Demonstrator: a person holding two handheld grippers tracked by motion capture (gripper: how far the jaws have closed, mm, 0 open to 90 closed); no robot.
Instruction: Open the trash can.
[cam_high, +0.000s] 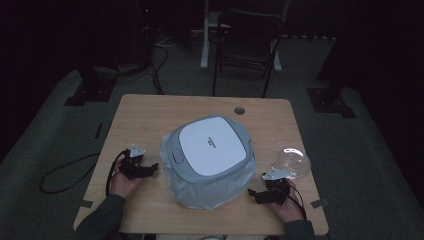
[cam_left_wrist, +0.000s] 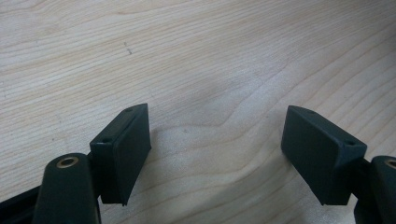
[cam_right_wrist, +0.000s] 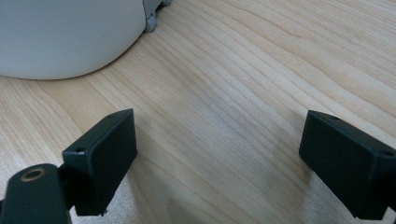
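On the wooden table (cam_high: 150, 107) sits a big white and grey cooker (cam_high: 210, 150), lid down, smack in the middle with what looks like a clear plastic bag around its base. Over by the right edge there's a clear bowl (cam_high: 294, 162). Left gripper (cam_high: 150, 167) rests just left of the cooker, jaws spread wide over bare wood. Right gripper (cam_high: 254, 195) sits near the front right of the cooker, just in front of the bowl, jaws also wide apart and holding nothing
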